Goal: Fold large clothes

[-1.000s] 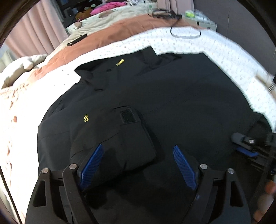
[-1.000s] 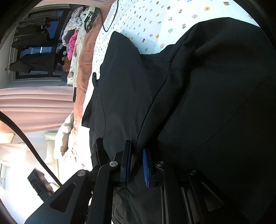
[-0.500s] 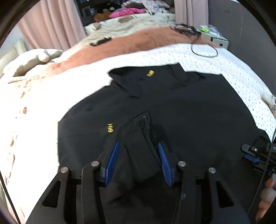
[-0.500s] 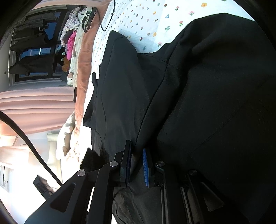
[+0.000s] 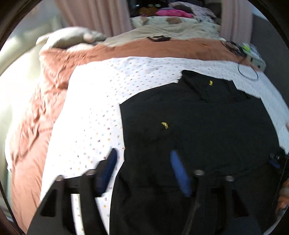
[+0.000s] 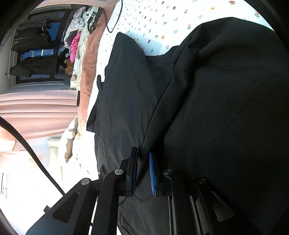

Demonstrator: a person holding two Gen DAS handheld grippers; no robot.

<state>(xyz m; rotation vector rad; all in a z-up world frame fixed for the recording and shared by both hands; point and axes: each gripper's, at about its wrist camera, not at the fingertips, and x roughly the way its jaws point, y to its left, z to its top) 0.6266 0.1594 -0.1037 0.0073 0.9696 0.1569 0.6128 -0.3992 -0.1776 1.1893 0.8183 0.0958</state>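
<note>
A large black shirt (image 5: 198, 126) with small yellow marks lies spread on a flowered white sheet (image 5: 94, 112). My left gripper (image 5: 144, 170) is open and blurred, above the shirt's left edge, holding nothing. My right gripper (image 6: 143, 171) is shut on a fold of the black shirt (image 6: 207, 101) at its near edge; cloth sits between the blue pads. The right gripper also shows in the left wrist view (image 5: 274, 159) at the far right.
A rust-brown blanket (image 5: 54, 76) and a beige pillow (image 5: 72, 38) lie beyond the sheet. A black cable loop (image 5: 247, 72) and a small box (image 5: 256, 59) sit at the back right. Pink curtains (image 5: 94, 16) hang behind.
My left gripper closed partway over a folded sleeve, then opened and swung left to the shirt's left edge. The sleeve bump is gone from view. The right gripper kept its hold.
</note>
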